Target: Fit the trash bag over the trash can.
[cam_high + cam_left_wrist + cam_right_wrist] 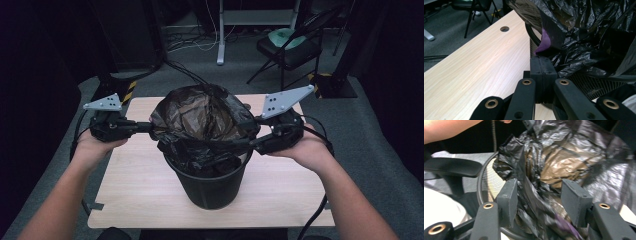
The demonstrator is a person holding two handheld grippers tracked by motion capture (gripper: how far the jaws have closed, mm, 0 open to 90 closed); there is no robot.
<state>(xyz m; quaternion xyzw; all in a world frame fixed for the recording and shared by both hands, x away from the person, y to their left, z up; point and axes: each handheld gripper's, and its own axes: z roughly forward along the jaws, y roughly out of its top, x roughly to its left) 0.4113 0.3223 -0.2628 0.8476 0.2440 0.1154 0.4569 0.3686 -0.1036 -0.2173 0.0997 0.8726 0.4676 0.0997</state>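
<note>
A black mesh waste bin (210, 187) stands in the middle of the wooden table (140, 180). A black plastic bag (205, 120) sits in it, its mouth stretched wide above the rim. My left gripper (150, 126) is shut on the bag's left edge. In the left gripper view the pads of that gripper (544, 61) press together where a purple strip (545, 41) of the bag (584, 32) comes out. My right gripper (252, 142) is at the bag's right edge. Its jaws (539, 192) stand open with crumpled bag film (564, 157) between them, above the bin's rim (486, 182).
A folding chair (290, 47) and a white desk leg (220, 35) stand on the floor beyond the table, with cables near them. The tabletop has a round cable hole (504, 29). Bare wood lies to the left and right of the bin.
</note>
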